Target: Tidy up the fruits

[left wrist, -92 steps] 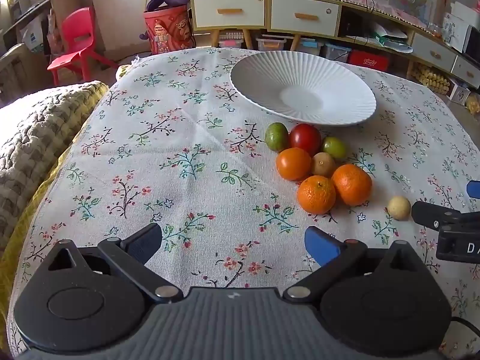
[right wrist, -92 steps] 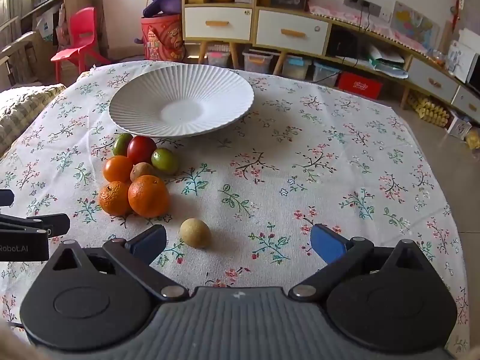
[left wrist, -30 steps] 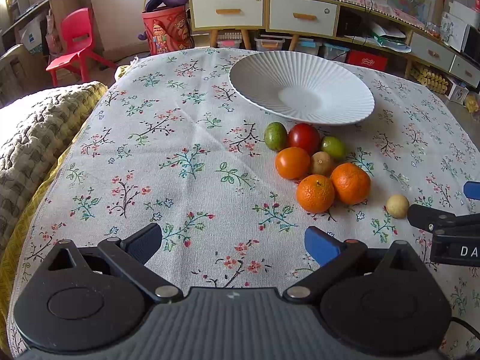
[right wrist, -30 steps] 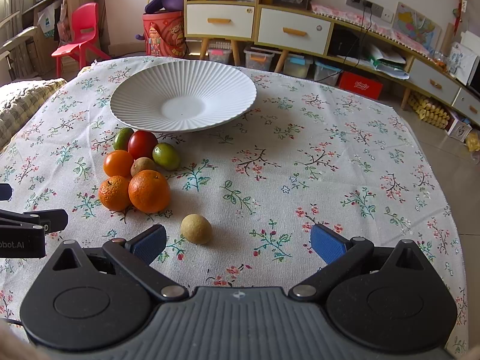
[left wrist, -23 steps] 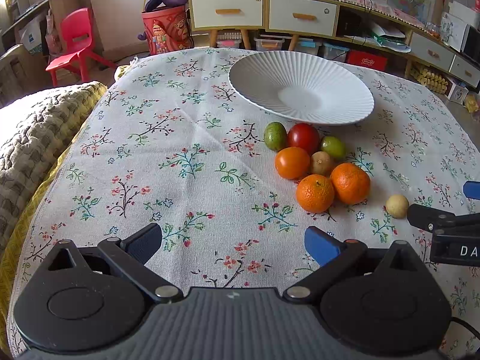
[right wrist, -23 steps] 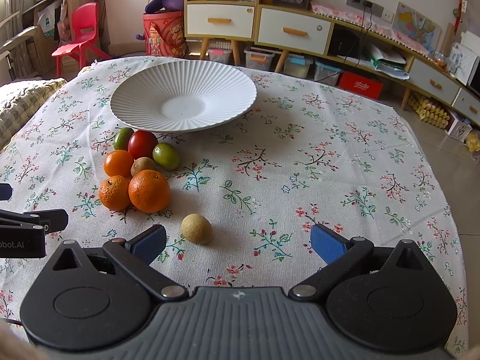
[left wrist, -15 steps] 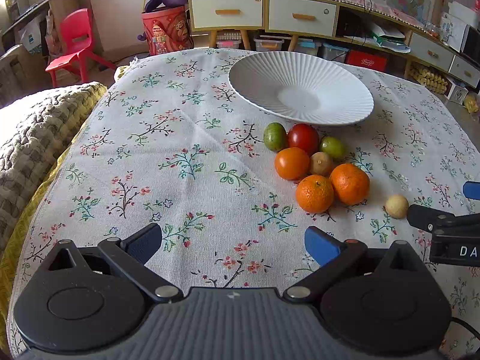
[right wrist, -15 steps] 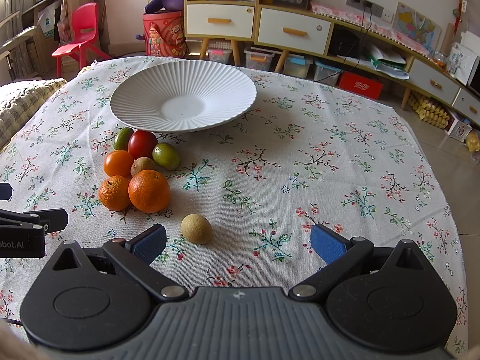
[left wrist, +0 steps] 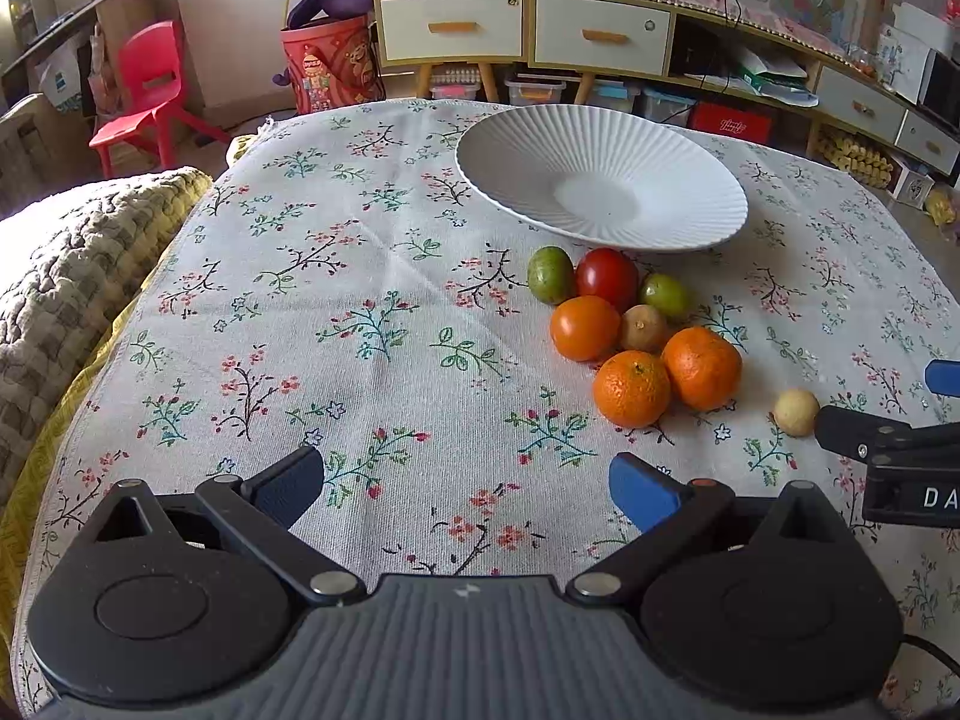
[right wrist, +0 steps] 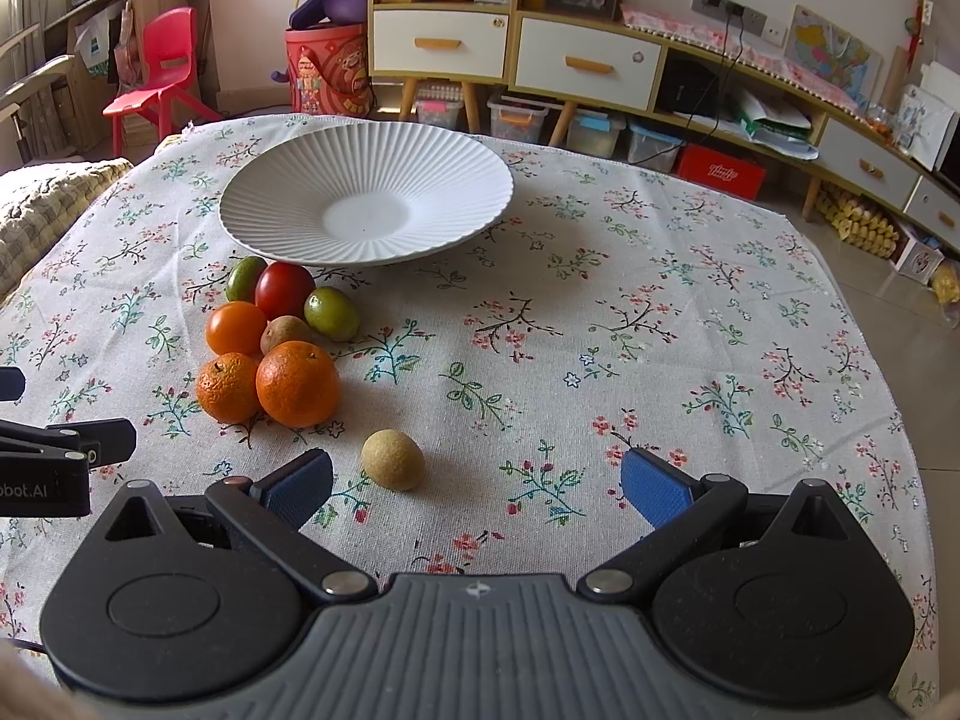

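Both the left tool (left wrist: 465,489) and right tool (right wrist: 477,483) gape empty; no fruit is plated. Next, probably: the right closes on the small tan fruit (right wrist: 392,459) for the white plate (right wrist: 264,192).

We see very little change: our right gripper (right wrist: 477,483) has crept slightly forward toward twelve o'clock, so the pale round fruit (right wrist: 393,459) now sits a touch nearer its blue fingers (right wrist: 300,486), between them.

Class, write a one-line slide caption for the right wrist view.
Open right gripper hovers near a small tan round fruit; the white ribbed ceramic plate sits empty beyond clustered fruit.
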Demonstrator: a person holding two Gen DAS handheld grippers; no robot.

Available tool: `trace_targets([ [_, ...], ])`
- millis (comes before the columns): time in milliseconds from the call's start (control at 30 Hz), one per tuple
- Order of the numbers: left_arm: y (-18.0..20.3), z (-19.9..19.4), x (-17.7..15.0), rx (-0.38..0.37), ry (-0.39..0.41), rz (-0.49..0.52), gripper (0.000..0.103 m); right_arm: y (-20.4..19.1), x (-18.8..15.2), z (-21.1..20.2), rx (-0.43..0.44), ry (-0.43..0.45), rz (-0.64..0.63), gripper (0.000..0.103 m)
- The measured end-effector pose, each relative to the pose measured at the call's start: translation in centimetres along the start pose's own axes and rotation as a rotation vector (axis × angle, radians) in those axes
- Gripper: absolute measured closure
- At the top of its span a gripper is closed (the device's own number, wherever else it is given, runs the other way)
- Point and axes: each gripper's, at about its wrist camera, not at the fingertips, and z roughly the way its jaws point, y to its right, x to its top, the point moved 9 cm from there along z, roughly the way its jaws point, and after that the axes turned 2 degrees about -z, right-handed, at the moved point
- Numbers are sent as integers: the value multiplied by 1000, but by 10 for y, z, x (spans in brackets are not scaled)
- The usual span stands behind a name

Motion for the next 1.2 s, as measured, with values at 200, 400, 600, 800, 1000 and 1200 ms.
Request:
trace_targets([
  [200,-2,7,0,-23,31,-23,11,-3,-3,3,29,7,-8,0],
  [400,7,15,-3,-74,27,20,11,-5,-4,9,42,-22,-31,1],
  [600,18,17,0,-113,56,68,11,-9,-10,17,88,-86,-13,5],
  [800,25,23,-3,-167,43,87,13,-13,-16,21,125,-117,-4,19],
  [1000,33,29,-2,-236,48,77,30,-17,-16,21,143,-101,-10,29],
  [1200,40,32,3,-288,77,86,43,-19,-14,22,159,-87,-3,35],
])
